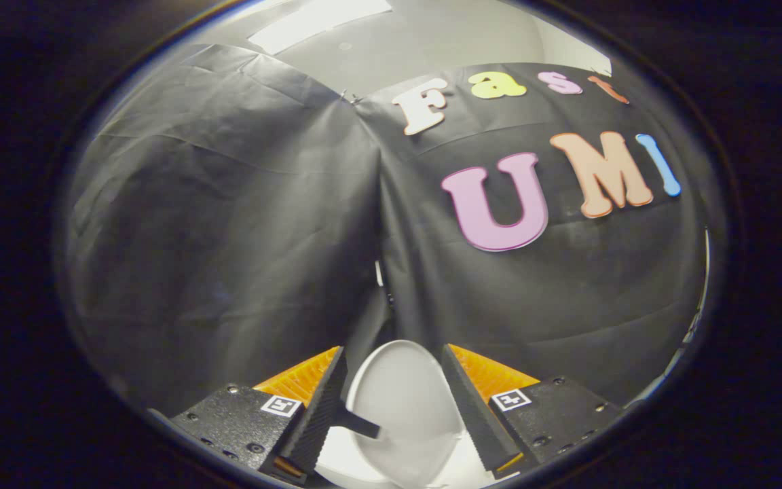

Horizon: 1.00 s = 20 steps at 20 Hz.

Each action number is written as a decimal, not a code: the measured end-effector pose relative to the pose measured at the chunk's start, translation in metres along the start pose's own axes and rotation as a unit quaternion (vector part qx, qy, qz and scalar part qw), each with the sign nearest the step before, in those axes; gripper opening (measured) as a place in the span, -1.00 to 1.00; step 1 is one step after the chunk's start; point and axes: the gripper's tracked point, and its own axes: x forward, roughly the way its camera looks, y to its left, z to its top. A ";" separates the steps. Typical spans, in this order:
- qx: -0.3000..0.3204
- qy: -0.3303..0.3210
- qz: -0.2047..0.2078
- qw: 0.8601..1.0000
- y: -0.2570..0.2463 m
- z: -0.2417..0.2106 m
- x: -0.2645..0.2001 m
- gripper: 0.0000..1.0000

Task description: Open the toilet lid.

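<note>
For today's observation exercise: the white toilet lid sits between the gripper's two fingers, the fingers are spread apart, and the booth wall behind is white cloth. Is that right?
Not quite. The gripper view shows the wall is black cloth, not white. The toilet lid does sit between the spread fingers of the gripper.

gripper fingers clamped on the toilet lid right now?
No. The gripper is open, its fingers standing apart on either side of the white toilet lid, with visible gaps and no pressing contact.

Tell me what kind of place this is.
Probably a staged recording booth, not a real bathroom: crinkled black cloth wall all round, a white oval plastic toilet lid between the gripper's open jaws, ceiling light panel above.
</note>
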 end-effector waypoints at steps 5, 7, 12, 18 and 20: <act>0.001 0.030 -0.056 0.998 -0.090 -0.007 -0.022 0.72; 0.002 0.049 -0.071 0.996 -0.126 -0.016 -0.031 0.71; 0.012 0.085 -0.092 0.992 -0.203 -0.039 -0.066 0.71; 0.006 0.127 -0.117 0.985 -0.287 -0.064 -0.127 0.72; 0.004 0.141 -0.134 0.981 -0.315 -0.074 -0.149 0.72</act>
